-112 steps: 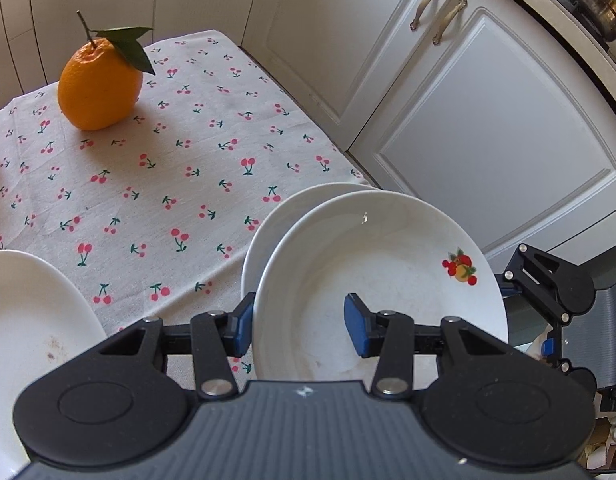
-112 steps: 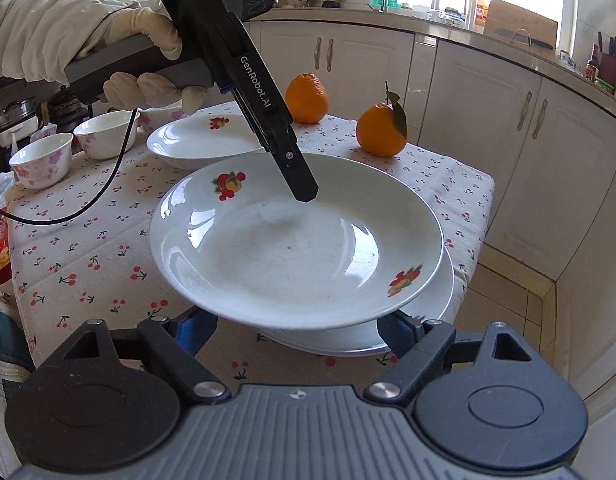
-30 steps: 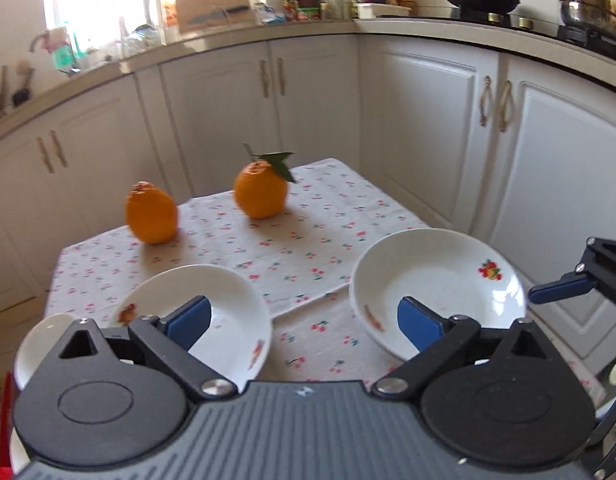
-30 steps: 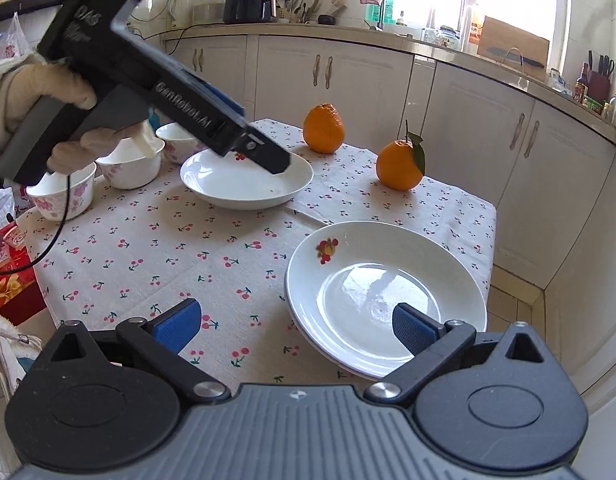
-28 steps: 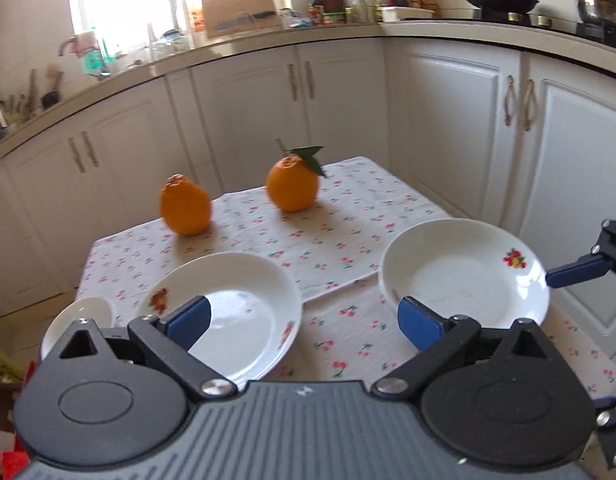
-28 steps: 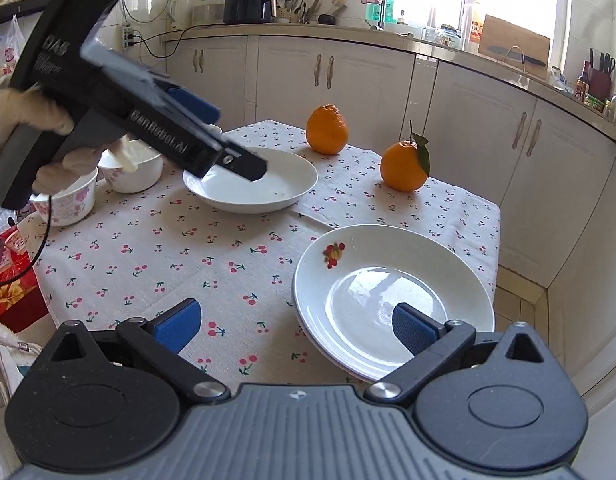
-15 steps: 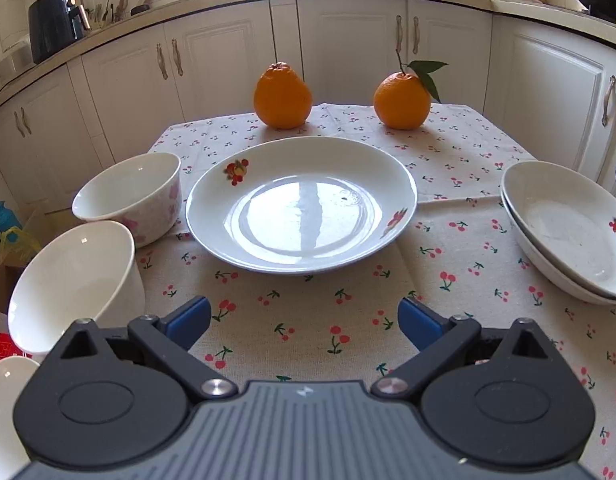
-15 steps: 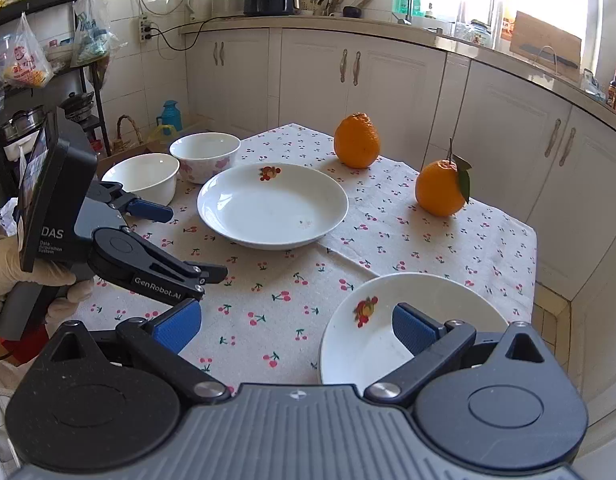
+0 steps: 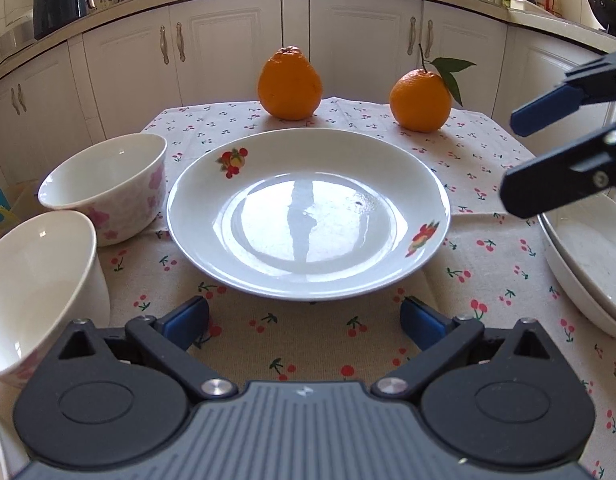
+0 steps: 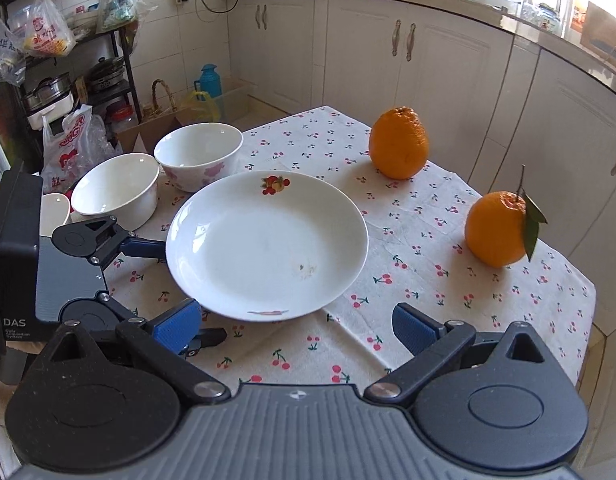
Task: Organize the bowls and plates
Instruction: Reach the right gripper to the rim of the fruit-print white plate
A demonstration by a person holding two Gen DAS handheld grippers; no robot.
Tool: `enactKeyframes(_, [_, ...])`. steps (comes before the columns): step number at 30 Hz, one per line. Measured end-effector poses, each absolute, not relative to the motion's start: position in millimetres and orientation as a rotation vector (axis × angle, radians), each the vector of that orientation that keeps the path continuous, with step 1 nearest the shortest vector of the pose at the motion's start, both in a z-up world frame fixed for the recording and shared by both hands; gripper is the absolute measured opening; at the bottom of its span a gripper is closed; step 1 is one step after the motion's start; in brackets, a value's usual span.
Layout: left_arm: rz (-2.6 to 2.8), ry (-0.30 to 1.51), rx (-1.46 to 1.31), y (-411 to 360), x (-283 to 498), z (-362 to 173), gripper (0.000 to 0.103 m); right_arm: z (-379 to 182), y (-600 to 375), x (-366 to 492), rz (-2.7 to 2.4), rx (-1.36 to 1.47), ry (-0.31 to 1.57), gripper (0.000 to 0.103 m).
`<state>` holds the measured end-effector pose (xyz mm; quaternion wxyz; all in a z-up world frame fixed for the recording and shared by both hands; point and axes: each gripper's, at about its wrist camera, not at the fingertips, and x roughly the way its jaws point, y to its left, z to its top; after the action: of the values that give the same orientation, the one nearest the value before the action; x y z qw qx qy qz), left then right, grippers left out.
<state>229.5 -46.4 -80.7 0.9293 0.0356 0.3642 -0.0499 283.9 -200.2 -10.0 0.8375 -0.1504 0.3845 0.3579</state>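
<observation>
A white plate with fruit prints (image 9: pixel 308 216) (image 10: pixel 268 244) lies on the cherry-print tablecloth (image 9: pixel 308 340). My left gripper (image 9: pixel 304 320) (image 10: pixel 174 292) is open just short of the plate's near rim, with nothing between its fingers. My right gripper (image 10: pixel 296 326) (image 9: pixel 515 160) is open and empty too, hovering at the plate's other side. Two plates stacked one in the other (image 9: pixel 587 268) rest at the right edge of the left wrist view. A floral bowl (image 9: pixel 108 184) (image 10: pixel 198 154) and a plain white bowl (image 9: pixel 32 280) (image 10: pixel 116 188) stand left of the plate.
Two oranges (image 9: pixel 290 82) (image 9: pixel 421 100) sit behind the plate, near the table's far edge. A smaller white dish (image 10: pixel 54 208) shows behind the left gripper's body. White cabinets (image 9: pixel 228 40) surround the table; a rack with bags and pots (image 10: pixel 48 40) stands at the far left.
The left gripper let go of a plate onto the stack, swung left and came close to the single plate. The right gripper turned left as well, so the stack left its view.
</observation>
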Motion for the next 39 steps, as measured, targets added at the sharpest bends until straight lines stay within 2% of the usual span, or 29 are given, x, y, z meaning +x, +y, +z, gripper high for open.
enactKeyframes(8, [-0.097, 0.727, 0.074, -47.8, 233.8, -81.7, 0.101, -25.1, -167.2, 342.1, 0.856, -0.385, 0.889, 0.103])
enactKeyframes(14, [-0.121, 0.712, 0.072, -46.1, 232.5, -78.7, 0.082, -35.4, -149.9, 381.2, 0.919, -0.386, 0.930, 0.103])
enactKeyframes(21, [-0.118, 0.712, 0.062, -44.1, 231.3, -77.4, 0.080, -46.6, -131.0, 418.0, 0.997, -0.359, 0.960, 0.100])
enactKeyframes(26, [-0.119, 0.712, 0.064, -44.6, 232.1, -77.2, 0.080, -55.2, -119.5, 440.7, 1.049, -0.357, 0.998, 0.083])
enactKeyframes(28, [-0.120, 0.711, 0.064, -44.6, 232.1, -77.5, 0.080, -59.3, -117.2, 447.3, 1.052, -0.363, 1.012, 0.082])
enactKeyframes(31, [-0.123, 0.710, 0.065, -44.3, 232.2, -77.7, 0.080, -65.4, -116.1, 456.9, 1.067, -0.356, 1.038, 0.076])
enactKeyframes(36, [-0.127, 0.711, 0.067, -44.1, 232.3, -77.6, 0.079, -70.7, -119.5, 468.7, 1.104, -0.312, 1.062, 0.054])
enactKeyframes(39, [-0.126, 0.711, 0.068, -44.3, 232.1, -77.2, 0.079, -70.0, -120.0, 467.2, 1.111, -0.322, 1.062, 0.052])
